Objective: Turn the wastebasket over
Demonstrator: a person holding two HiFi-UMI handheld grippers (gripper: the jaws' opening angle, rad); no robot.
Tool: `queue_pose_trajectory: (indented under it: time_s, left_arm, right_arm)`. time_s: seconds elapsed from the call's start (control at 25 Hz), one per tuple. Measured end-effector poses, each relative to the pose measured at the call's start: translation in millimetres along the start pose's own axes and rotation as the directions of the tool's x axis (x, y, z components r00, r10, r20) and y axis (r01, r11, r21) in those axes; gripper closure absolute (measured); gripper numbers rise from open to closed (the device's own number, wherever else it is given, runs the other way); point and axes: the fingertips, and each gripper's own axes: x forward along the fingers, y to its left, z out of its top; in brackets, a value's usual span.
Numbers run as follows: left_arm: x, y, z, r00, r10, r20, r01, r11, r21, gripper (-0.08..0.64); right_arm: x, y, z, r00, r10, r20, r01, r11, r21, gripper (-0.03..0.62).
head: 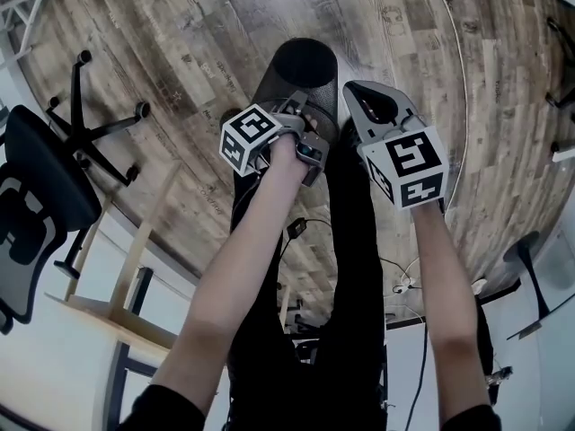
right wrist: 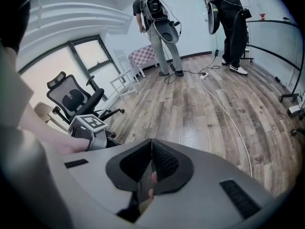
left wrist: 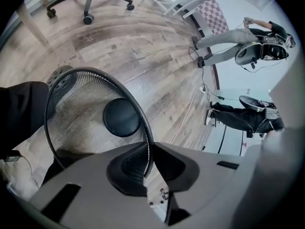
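Gripping the black cylindrical wire-mesh wastebasket (head: 298, 77) at its near end, the left gripper (head: 301, 119) and the right gripper (head: 355, 92) sit side by side in front of the person's black-trousered legs (head: 346, 268). The wastebasket is tipped over, its mouth toward the person and its solid round base pointing away over the grey-brown wooden plank floor (head: 180, 34) (whether it touches the floor cannot be told). In the left gripper view the fingers of the left gripper (left wrist: 148, 149) are pinched narrow on the round rim, with the wastebasket (left wrist: 78, 123) and its dark base disc beyond. In the right gripper view the right gripper (right wrist: 151, 144) has its fingers together on a strip of the wastebasket (right wrist: 142, 187) mesh. A black office chair (head: 40, 191) stands left, beside a light wooden table (head: 112, 317).
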Motion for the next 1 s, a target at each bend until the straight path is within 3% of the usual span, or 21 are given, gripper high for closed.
queue_pose_trajectory:
  time_s: [0.4,0.64,1.0]
  left_arm:
    - [0,-20,7,0.995,-0.096,-0.010,0.097,0.992,0.076,0.520]
    - [6,-28,13,0.988,-0.157,-0.005,0.157,0.985,0.070,0.520]
    - [-11,5,20,0.992,-0.129,-0.007,0.129,0.989,0.076,0.520]
  right_arm:
    - [2,0,-3,1.000,-0.005,-0.011,0.005,1.000,-0.017,0.560]
    - [10,-5,-3,1.000,-0.012,-0.026,0.011,0.999,-0.035,0.560]
    - [34,-8,-7,0.997,0.008,-0.080,-0.013,0.998,-0.067,0.560]
